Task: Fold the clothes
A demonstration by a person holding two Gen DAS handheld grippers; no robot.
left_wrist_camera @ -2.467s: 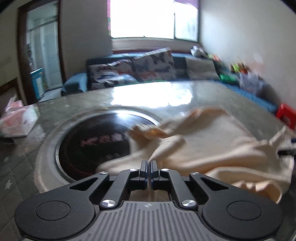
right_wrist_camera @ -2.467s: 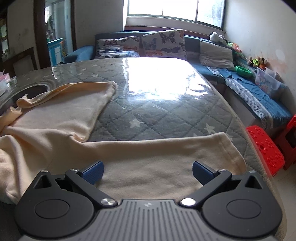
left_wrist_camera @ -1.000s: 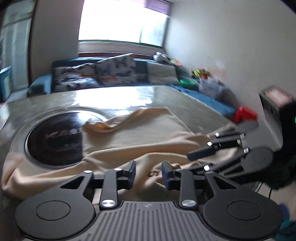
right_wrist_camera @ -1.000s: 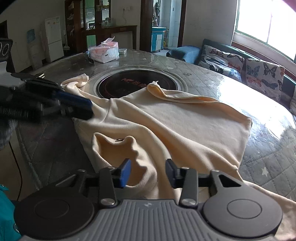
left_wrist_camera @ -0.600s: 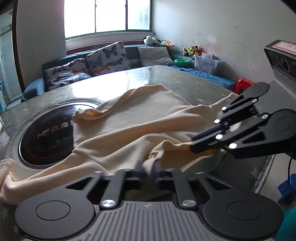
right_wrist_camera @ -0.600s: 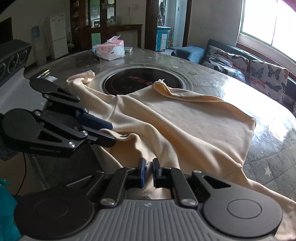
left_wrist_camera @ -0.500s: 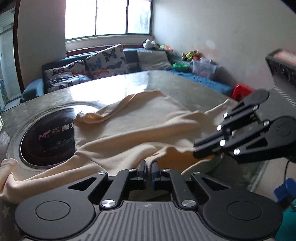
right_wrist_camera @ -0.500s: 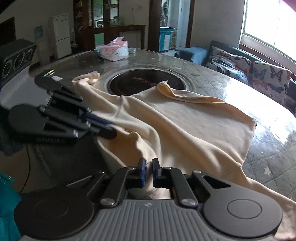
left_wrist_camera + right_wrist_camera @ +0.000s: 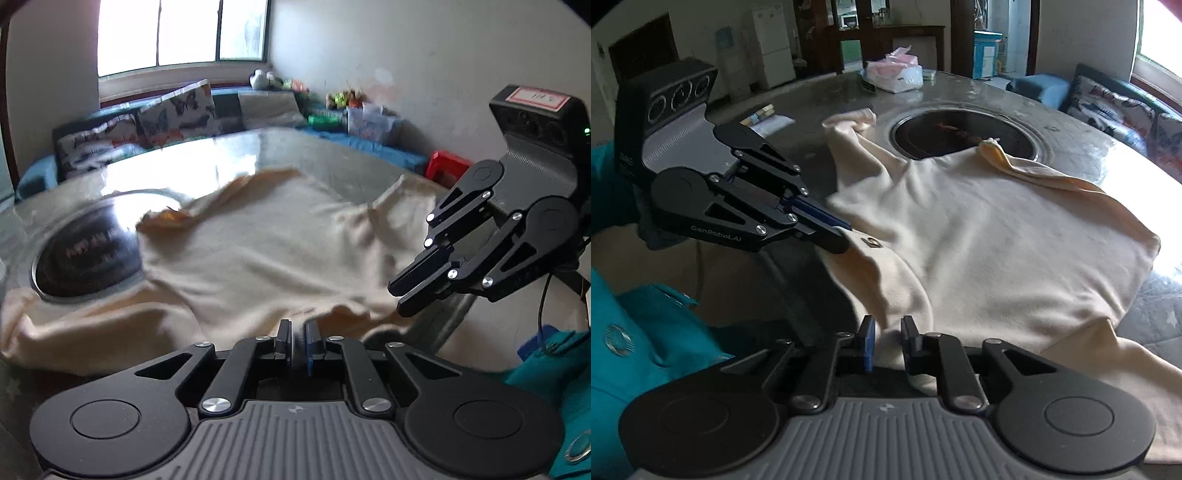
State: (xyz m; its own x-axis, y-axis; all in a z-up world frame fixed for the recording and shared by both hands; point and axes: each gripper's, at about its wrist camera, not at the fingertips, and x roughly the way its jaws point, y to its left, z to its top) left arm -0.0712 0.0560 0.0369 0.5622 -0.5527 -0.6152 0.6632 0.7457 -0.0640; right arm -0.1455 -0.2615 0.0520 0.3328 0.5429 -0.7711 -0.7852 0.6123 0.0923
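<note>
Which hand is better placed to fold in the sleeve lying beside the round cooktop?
Probably left. The left gripper pinches the shirt edge on the side where that sleeve trails off; the right gripper grips fabric further from it. Both jaws are opening slightly, cloth between them.

Both wrist views look down closely across one cream garment (image 9: 266, 236), from opposite sides.

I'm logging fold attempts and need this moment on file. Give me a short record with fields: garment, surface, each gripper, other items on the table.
garment: cream top, spread out, rumpled
surface: round table with dark inset cooktop
left gripper: jaws opening, near edge of the top between them
right gripper: jaws opening, cloth between them
other items: pink tissue pack, at the far edge
</note>
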